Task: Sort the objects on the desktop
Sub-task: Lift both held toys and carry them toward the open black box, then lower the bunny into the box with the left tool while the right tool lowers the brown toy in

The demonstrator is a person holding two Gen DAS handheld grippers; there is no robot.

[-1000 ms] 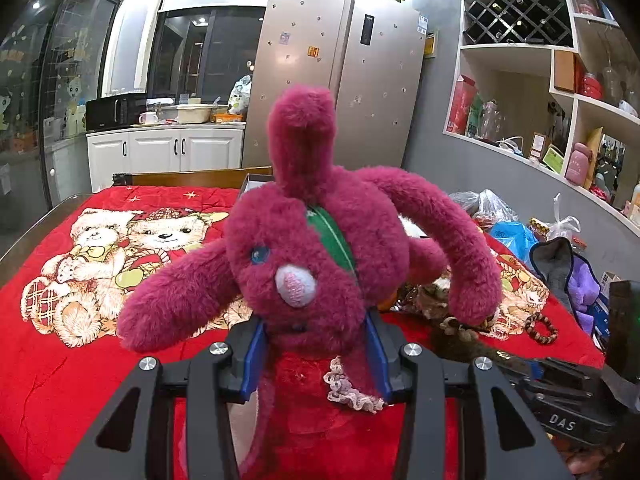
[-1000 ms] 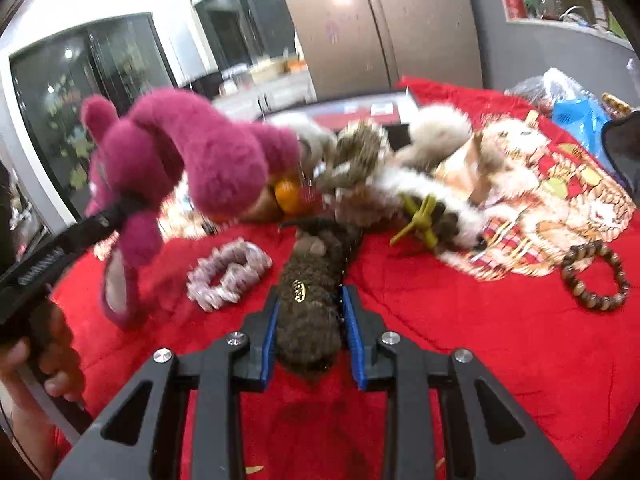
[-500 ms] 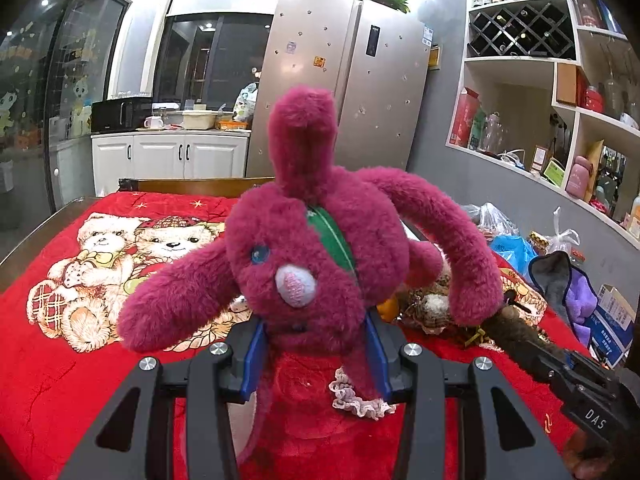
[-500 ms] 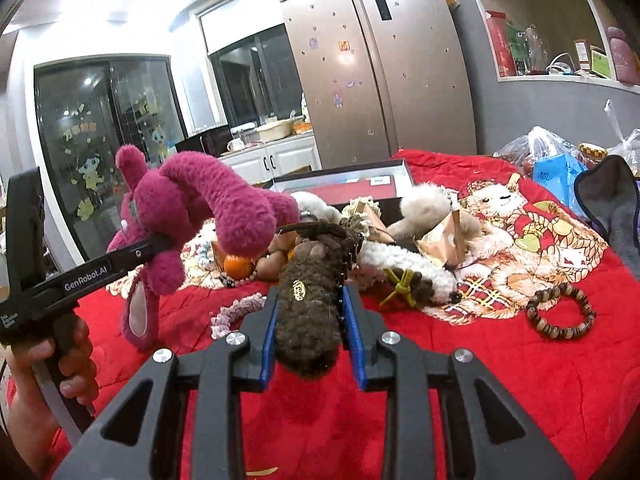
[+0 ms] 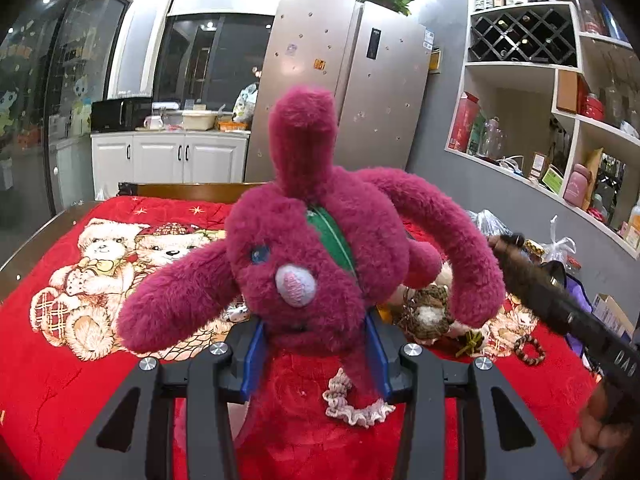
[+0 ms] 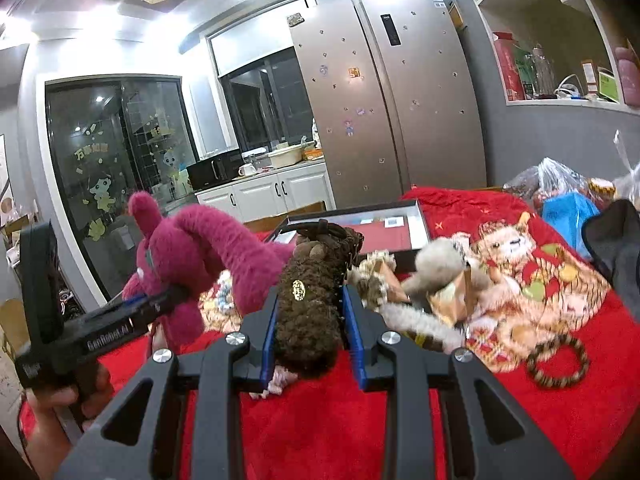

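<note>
Two plush toys are held clear of the red blanket [image 5: 72, 392], one in each gripper. The left gripper [image 5: 314, 354] pinches a magenta rabbit [image 5: 308, 264] between its blue pads, gripping the toy low on the head. The rabbit is shaggy, with one ear standing straight up, two long limbs drooping to either side, a pale pink oval nose, a small blue eye and a green strip running up its face. The right gripper [image 6: 310, 334] is clamped on a dark brown plush [image 6: 316, 300], curly-furred, with a small gold tag on its side and a black cord loop at the far end. In the right view the rabbit hangs just left of the brown plush, their fur close or touching. Below them on the blanket lie a pink scrunchie [image 5: 356, 402], a heap of pale furry toys [image 6: 436, 276], a bead bracelet [image 6: 558, 364] and a dark open box [image 6: 384, 226].
</note>
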